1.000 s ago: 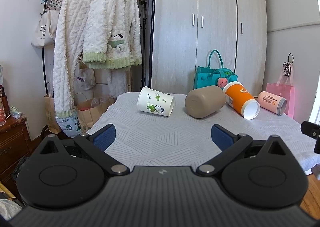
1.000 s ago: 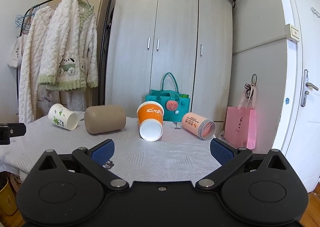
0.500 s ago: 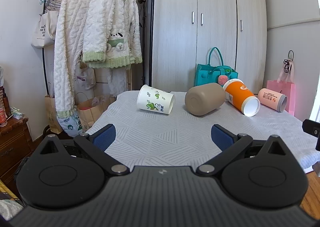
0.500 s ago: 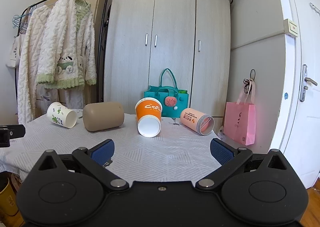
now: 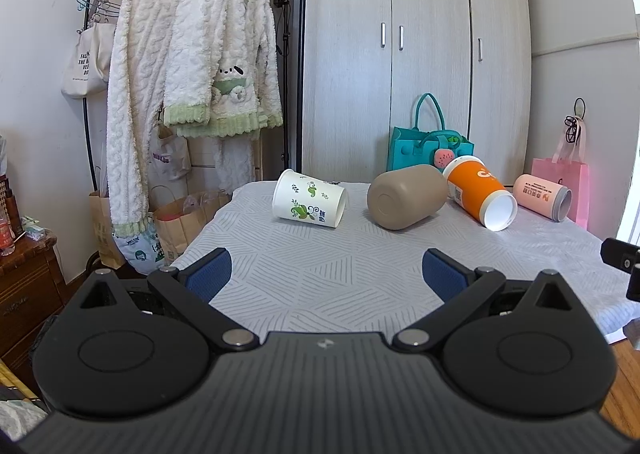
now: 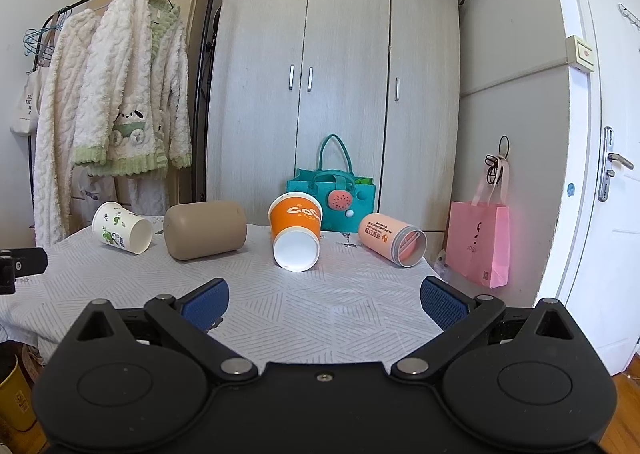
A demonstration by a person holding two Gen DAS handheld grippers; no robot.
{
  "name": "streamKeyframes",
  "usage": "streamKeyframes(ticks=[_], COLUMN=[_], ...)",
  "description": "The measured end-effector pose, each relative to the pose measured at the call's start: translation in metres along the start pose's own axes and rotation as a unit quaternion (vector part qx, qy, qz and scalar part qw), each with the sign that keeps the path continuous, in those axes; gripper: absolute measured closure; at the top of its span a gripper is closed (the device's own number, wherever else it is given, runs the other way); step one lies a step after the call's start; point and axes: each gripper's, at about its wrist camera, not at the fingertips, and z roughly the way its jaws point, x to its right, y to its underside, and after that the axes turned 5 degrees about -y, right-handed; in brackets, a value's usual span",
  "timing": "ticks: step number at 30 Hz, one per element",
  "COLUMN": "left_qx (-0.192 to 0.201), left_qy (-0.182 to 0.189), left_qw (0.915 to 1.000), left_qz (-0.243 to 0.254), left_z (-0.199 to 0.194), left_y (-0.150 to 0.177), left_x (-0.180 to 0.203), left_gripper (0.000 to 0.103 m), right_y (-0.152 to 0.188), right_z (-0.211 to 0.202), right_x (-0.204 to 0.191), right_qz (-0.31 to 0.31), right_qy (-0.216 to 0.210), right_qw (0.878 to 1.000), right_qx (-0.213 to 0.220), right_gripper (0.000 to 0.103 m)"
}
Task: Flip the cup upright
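Note:
Several cups lie on their sides along the far part of a table with a grey patterned cloth (image 5: 320, 266). From the left: a white cup with green leaves (image 5: 308, 205) (image 6: 120, 228), a tan cup (image 5: 406, 198) (image 6: 204, 229), an orange cup (image 5: 480, 192) (image 6: 296, 236) and a pink cup (image 5: 542, 196) (image 6: 390, 238). My left gripper (image 5: 326, 274) is open and empty over the near edge, well short of the cups. My right gripper (image 6: 324, 300) is open and empty, facing the orange cup from a distance.
A teal bag (image 6: 332, 194) stands behind the cups before a wardrobe (image 6: 340, 94). A clothes rack with fleece robes (image 5: 192, 74) stands at the left, paper bags (image 5: 180, 218) below it. A pink bag (image 6: 478, 242) and a door (image 6: 600, 174) are at the right.
Both grippers have risen slightly and moved a little towards the table; the cups look lower and somewhat nearer in both views. No cup has moved. Both grippers stay open.

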Motion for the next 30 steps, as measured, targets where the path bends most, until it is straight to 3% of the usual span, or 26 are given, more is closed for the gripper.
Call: streamKeyframes(ticks=[20, 25, 30], left_qx=[-0.004, -0.023, -0.050], left_qy=[0.000, 0.012, 0.008], left_qw=[1.0000, 0.9995, 0.9969], left_qz=[0.005, 0.021, 0.059], left_z=[-0.001, -0.003, 0.008], left_y=[0.000, -0.007, -0.029], left_x=[0.000, -0.008, -0.010], left_gripper=[0.000, 0.000, 0.000], right_y=[0.002, -0.007, -0.024], right_z=[0.000, 0.003, 0.009], right_x=[-0.002, 0.007, 0.024], right_qz=[-0.003, -0.010, -0.013], right_qy=[-0.004, -0.055, -0.140], right_qw=[1.000, 0.998, 0.988], right_qx=[-0.006, -0.026, -0.059], right_gripper=[0.000, 0.000, 0.000])
